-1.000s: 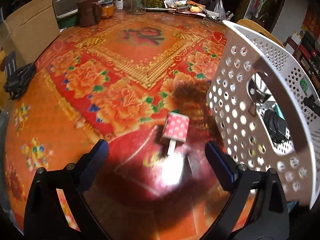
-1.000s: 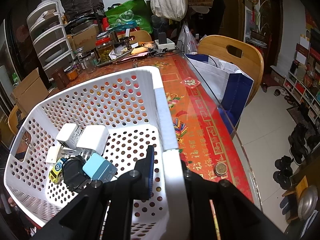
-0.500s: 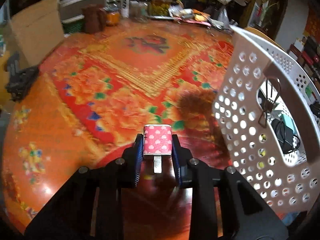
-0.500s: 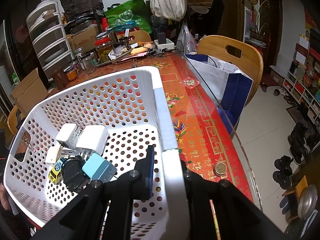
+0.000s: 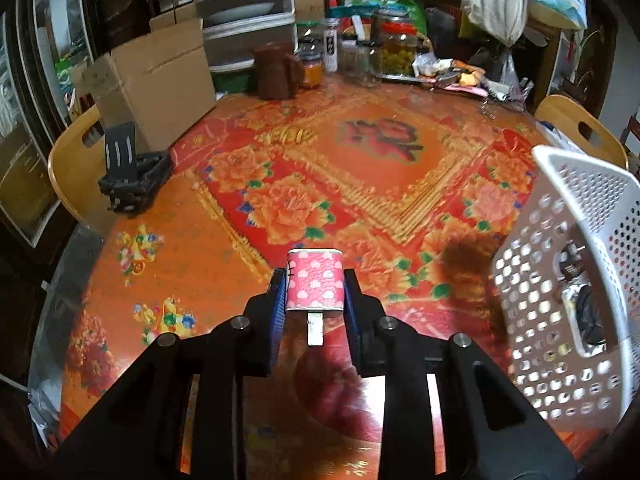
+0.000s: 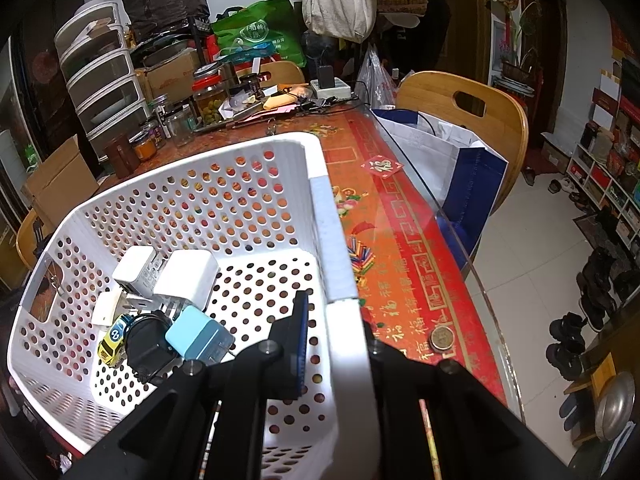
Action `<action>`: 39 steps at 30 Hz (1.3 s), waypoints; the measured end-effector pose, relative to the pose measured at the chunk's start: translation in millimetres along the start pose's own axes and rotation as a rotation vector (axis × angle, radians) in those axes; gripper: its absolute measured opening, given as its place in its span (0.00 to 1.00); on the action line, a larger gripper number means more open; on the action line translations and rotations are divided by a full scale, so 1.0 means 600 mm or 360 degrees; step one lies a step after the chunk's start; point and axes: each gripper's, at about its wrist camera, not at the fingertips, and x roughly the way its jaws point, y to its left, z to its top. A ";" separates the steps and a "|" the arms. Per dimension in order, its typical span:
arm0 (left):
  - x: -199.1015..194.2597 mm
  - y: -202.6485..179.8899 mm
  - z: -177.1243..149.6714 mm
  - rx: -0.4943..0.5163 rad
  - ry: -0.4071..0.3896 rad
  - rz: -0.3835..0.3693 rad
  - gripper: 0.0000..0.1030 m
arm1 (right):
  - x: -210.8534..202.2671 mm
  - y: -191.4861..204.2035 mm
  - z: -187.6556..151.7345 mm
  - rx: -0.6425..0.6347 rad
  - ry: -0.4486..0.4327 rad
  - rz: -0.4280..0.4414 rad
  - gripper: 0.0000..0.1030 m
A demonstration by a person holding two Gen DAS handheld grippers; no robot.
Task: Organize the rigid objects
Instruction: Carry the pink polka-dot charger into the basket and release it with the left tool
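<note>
table (image 5: 360, 152): a red and gold flowered cloth under glass carries the white basket at its right side; its far edge is crowded with jars and boxes, well apart from the basket.
basket (image 6: 224, 184): white, perforated, tilted up at one wall; this is the landmark for all that follows.
basket contents: two white chargers (image 6: 168, 276), a pale blue charger (image 6: 198, 338), a black round item (image 6: 148, 344) and a small yellow toy car (image 6: 112, 340) lie heaped in the basket's near left corner, touching one another. judged from this, most of the sorting is done.
right gripper (image 6: 336, 320): pressed together on the basket's near wall, one finger inside and one outside, holding the basket tipped.
left gripper (image 5: 314, 292): pinching the pink charger by its two sides, outside the basket and to the left of its perforated wall.
pink charger (image 5: 315, 282): pink with pale heart spots, its metal plug end pointing back toward the camera; it appears lifted off the cloth, near the basket but not yet over its rim.
what is left: by the look of it, this charger has to be carried over the rim and let go among the others. no other loose small item shows on the cloth beside the basket in the left view.
coin (image 6: 441, 338): a round coin lies on the cloth just outside the basket's right wall; whether it belongs to the task cannot be told.
</note>
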 end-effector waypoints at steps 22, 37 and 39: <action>-0.116 -0.130 0.064 0.0178 -0.0160 -0.0051 0.24 | 0.000 0.004 -0.002 -0.0016 -0.0003 0.0005 0.11; -0.160 -0.206 0.075 0.0313 -0.0211 -0.0088 0.24 | 0.000 0.005 -0.001 -0.0023 -0.0008 0.0021 0.13; -0.163 -0.223 0.075 0.0343 -0.0212 -0.0102 0.24 | 0.001 0.005 -0.001 -0.0023 -0.0008 0.0020 0.13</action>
